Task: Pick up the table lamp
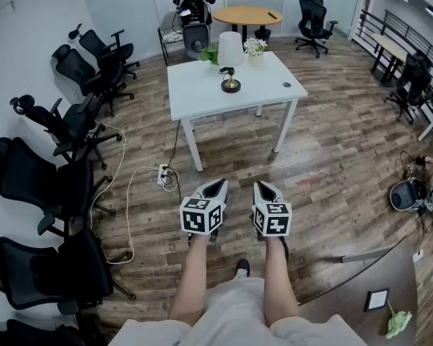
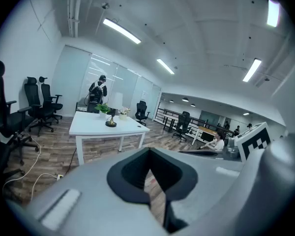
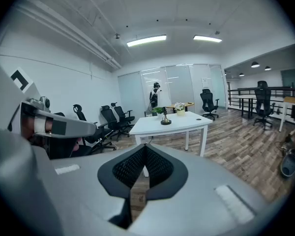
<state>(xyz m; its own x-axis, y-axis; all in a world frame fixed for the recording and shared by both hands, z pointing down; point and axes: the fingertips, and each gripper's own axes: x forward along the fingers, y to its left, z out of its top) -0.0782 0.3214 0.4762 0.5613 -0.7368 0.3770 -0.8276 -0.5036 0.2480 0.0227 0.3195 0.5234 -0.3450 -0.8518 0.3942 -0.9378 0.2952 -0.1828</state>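
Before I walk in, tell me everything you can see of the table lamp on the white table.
The table lamp has a plain white, slightly tapered shade on a short dark stem over a round brass-coloured base. It stands upright toward the far side of the white table, resting on its base. A green plant sits just left of it and a pot of white flowers just right; whether either touches it I cannot tell. Nothing holds it.
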